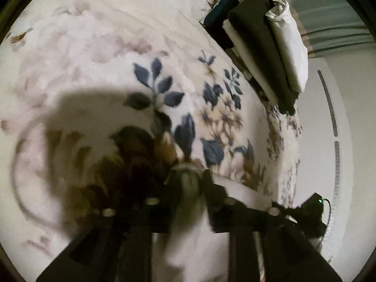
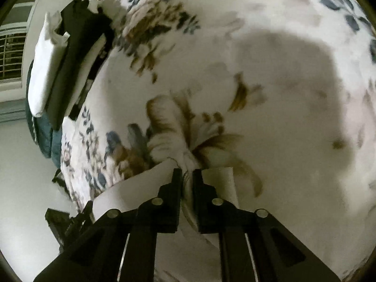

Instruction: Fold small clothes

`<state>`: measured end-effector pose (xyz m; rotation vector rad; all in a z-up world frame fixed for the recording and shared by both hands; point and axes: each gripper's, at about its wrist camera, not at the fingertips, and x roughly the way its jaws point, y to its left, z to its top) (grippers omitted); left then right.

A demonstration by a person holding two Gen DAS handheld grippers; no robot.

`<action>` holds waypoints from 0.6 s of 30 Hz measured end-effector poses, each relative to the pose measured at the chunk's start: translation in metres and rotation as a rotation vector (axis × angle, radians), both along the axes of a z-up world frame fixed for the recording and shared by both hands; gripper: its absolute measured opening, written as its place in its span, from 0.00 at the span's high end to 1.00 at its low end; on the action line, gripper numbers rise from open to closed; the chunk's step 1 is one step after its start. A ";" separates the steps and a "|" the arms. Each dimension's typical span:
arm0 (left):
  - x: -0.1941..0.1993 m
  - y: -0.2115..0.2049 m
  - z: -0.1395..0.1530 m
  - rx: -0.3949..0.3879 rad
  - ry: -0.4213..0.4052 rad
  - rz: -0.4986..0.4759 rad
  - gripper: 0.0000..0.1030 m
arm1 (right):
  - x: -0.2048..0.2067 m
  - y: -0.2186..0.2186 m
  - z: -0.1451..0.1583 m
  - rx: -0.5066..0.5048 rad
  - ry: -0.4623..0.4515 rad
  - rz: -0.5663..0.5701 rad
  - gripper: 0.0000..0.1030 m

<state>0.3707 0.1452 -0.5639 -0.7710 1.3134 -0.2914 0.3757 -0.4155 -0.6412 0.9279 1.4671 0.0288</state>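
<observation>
My right gripper [image 2: 187, 173]: pinched tight on a bunched edge of the white cloth [image 2: 131, 188]
My left gripper [image 1: 188, 176]: clamped on white cloth too – blurred
Under both: floral blanket [image 1: 112, 47], our shadow across it
Far edge: stack of folded clothes [image 1: 263, 47] – dark and white layers

The right gripper [image 2: 187, 174] had its jaws pinched tight on a bunched white garment [image 2: 218, 181], right over the floral blanket [image 2: 235, 58]. A stack of folded clothes [image 2: 68, 54] (white piece outermost, dark ones behind) sat at the blanket's far-left edge.
</observation>
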 end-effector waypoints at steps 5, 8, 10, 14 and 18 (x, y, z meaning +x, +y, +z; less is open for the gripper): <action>-0.022 0.016 -0.012 -0.068 0.013 0.009 0.35 | -0.017 -0.018 -0.009 0.081 0.019 0.012 0.33; -0.031 0.015 -0.031 -0.137 0.051 0.017 0.35 | -0.033 -0.018 -0.039 0.211 0.068 0.031 0.33; -0.032 0.008 -0.039 -0.159 0.062 0.007 0.35 | -0.040 -0.014 -0.054 0.289 0.079 0.026 0.33; -0.028 -0.007 -0.038 -0.183 0.037 0.002 0.38 | -0.044 -0.004 -0.065 0.368 0.062 -0.003 0.33; -0.026 -0.015 -0.026 -0.137 0.011 -0.026 0.84 | -0.045 0.008 -0.062 0.349 0.047 0.016 0.68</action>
